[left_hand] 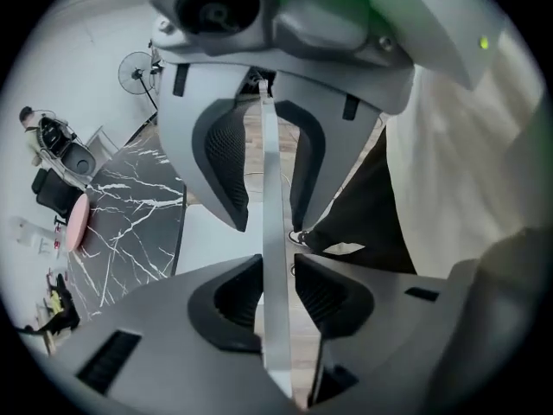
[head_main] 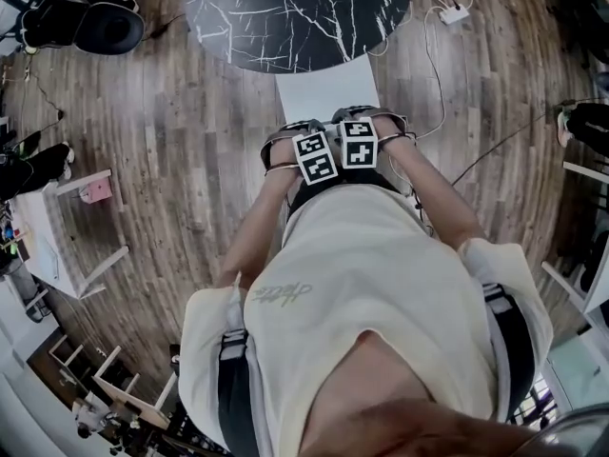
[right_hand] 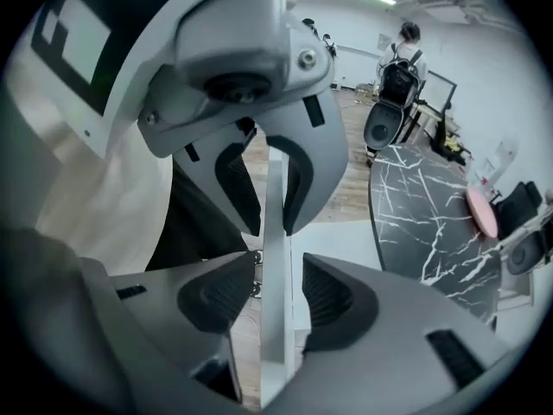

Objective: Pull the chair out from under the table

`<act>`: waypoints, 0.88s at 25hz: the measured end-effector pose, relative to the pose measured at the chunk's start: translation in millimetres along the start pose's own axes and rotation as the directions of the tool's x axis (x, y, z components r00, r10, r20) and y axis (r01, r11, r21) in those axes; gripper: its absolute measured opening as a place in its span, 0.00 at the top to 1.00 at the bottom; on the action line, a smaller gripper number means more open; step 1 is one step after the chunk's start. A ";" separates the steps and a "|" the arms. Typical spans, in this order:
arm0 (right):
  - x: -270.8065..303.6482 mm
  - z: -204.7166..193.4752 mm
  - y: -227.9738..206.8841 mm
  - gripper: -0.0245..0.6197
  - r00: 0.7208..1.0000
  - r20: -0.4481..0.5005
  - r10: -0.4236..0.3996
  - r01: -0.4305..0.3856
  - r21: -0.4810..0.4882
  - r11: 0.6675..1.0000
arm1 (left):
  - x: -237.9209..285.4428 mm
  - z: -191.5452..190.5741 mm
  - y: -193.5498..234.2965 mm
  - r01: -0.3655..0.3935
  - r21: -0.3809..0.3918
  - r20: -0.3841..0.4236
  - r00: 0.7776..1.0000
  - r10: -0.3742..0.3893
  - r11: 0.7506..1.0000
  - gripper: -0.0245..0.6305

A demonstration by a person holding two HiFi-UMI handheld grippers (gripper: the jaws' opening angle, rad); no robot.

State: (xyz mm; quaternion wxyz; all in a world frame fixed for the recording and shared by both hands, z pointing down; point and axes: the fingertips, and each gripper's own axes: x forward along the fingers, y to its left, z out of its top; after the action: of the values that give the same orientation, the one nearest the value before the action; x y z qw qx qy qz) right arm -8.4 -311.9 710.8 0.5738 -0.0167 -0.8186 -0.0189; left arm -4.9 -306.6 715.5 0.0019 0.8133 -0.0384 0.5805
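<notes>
A white chair stands with its seat (head_main: 324, 93) pushed partly under the round black marble table (head_main: 295, 12). Both grippers point down side by side over the top edge of the thin chair back. In the left gripper view the chair back (left_hand: 275, 232) runs between the pads of my left gripper (left_hand: 276, 275), with slim gaps either side. My right gripper (right_hand: 275, 275) straddles the same chair back (right_hand: 276, 232) with wider gaps. Each gripper shows in the other's view, the right gripper (left_hand: 272, 171) and the left gripper (right_hand: 272, 188). In the head view only their marker cubes show, left gripper (head_main: 312, 150), right gripper (head_main: 359, 136).
A black office chair (head_main: 90, 22) stands at the far left of the wooden floor. A power strip (head_main: 454, 13) and cables lie right of the table. White furniture (head_main: 57, 236) lines the left side. A person with a backpack (right_hand: 402, 67) stands beyond the table.
</notes>
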 end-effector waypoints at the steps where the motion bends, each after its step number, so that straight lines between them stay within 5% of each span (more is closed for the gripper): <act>1: 4.2 0.2 -0.1 0.68 1.000 -0.006 0.006 -0.006 0.008 1.000 | 6.3 -2.6 -0.4 0.010 0.005 -0.009 1.000 -0.010 1.000 0.78; 13: 24.6 -7.9 3.4 0.82 0.999 -0.042 0.022 -0.023 -0.018 1.000 | 31.6 -7.7 2.4 0.116 0.002 0.003 0.993 -0.116 0.993 0.81; 22: 26.3 -9.5 2.4 0.83 0.999 -0.045 -0.017 0.016 -0.018 1.000 | 40.5 -8.7 4.2 0.103 -0.045 -0.009 0.995 -0.103 0.994 0.82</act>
State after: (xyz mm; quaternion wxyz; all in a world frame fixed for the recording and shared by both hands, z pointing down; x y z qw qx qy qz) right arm -8.3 -309.9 738.7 0.5917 -0.0147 -0.8054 -0.0313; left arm -0.3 -312.8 756.5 0.0500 0.8108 -0.0093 0.5831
